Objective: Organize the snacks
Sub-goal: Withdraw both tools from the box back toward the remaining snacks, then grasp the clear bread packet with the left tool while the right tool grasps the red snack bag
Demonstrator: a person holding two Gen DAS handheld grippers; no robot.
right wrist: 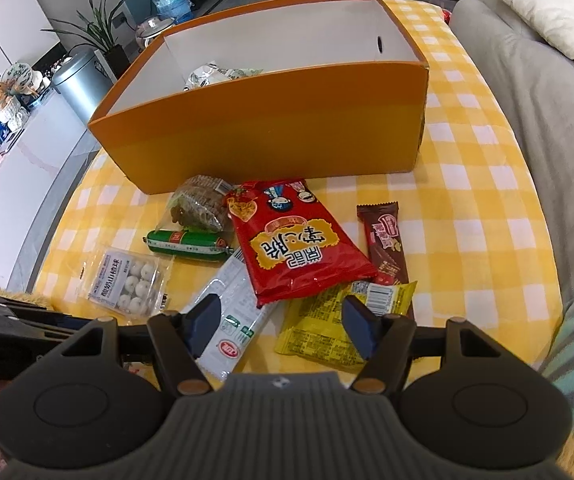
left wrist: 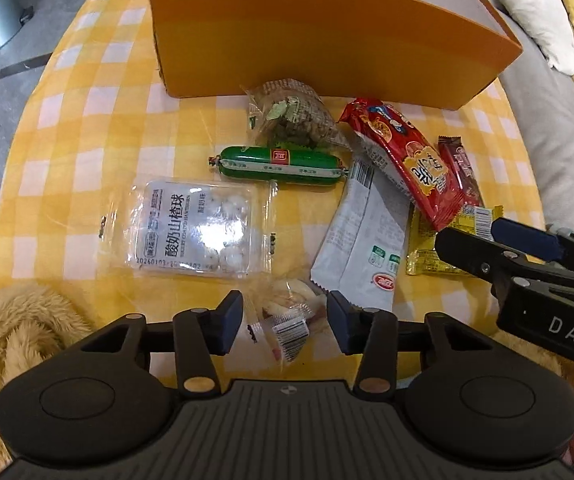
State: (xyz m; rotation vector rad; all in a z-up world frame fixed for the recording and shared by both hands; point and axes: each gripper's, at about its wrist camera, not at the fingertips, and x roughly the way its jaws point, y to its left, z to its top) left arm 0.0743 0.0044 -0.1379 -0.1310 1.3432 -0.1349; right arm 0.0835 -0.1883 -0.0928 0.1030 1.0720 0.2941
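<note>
My left gripper (left wrist: pixel 285 322) points steeply down at the frame's bottom centre, jaws open around a small clear packet (left wrist: pixel 287 320), pads not visibly pressing it. My right gripper (right wrist: pixel 283 326) tilts down too, jaws apart over the white packet (right wrist: pixel 227 320) and yellow packet (right wrist: pixel 327 328), gripping nothing. Just above lie one red bag (right wrist: pixel 295 240), one brown bar (right wrist: pixel 385 244), one green sausage (right wrist: pixel 187 244), one nut bag (right wrist: pixel 201 206) and one tray of white balls (right wrist: pixel 129 284). One orange box (right wrist: pixel 271 128) fills the upper centre, with some packets inside.
</note>
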